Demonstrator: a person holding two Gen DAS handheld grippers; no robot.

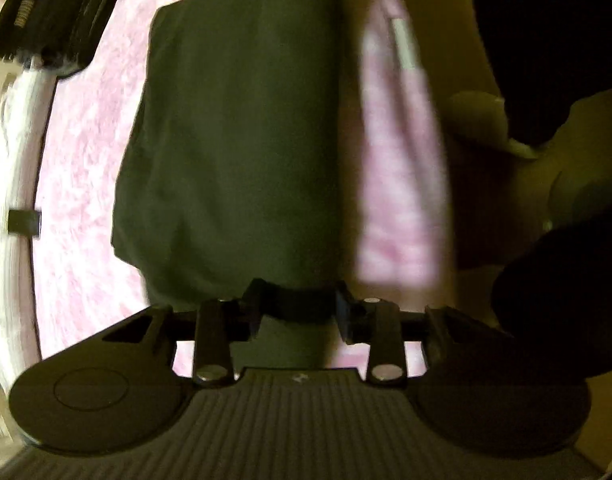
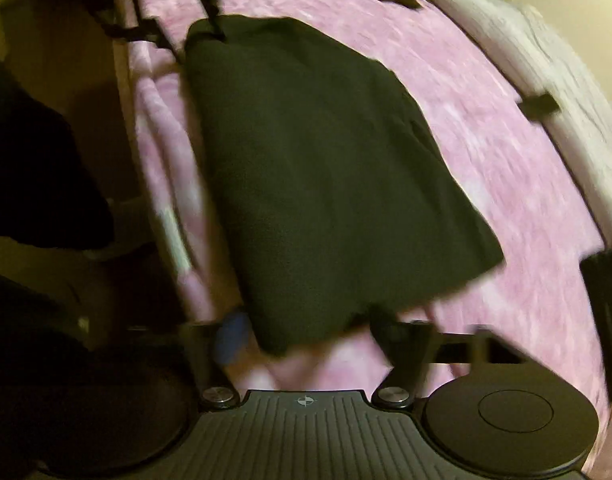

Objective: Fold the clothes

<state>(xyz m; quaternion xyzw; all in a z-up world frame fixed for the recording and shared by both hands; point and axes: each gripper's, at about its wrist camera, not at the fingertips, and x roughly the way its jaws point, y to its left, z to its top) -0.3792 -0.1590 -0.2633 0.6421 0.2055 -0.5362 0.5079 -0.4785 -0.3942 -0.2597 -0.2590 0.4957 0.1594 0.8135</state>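
Observation:
A dark folded garment (image 1: 233,128) (image 2: 322,184) lies flat on a pink blanket (image 1: 85,140) (image 2: 486,140). In the left wrist view my left gripper (image 1: 299,306) stands over the garment's near end, and a narrow strip of the dark cloth lies between its fingers (image 1: 255,300), which look slightly parted. In the right wrist view my right gripper (image 2: 312,334) is open wide at the garment's other end. The cloth's edge sits between the blue pad (image 2: 233,338) and the opposite finger, untouched. Blurred black parts of the left gripper (image 2: 165,20) show at the garment's far corner.
A stack of dark clothes (image 1: 49,8) lies at one far corner of the bed. White bedding (image 1: 9,200) (image 2: 554,64) runs along the far side, with a small black tag (image 2: 540,106). The bed's near edge drops to the floor (image 2: 65,80), beside a person's dark clothing (image 1: 554,40).

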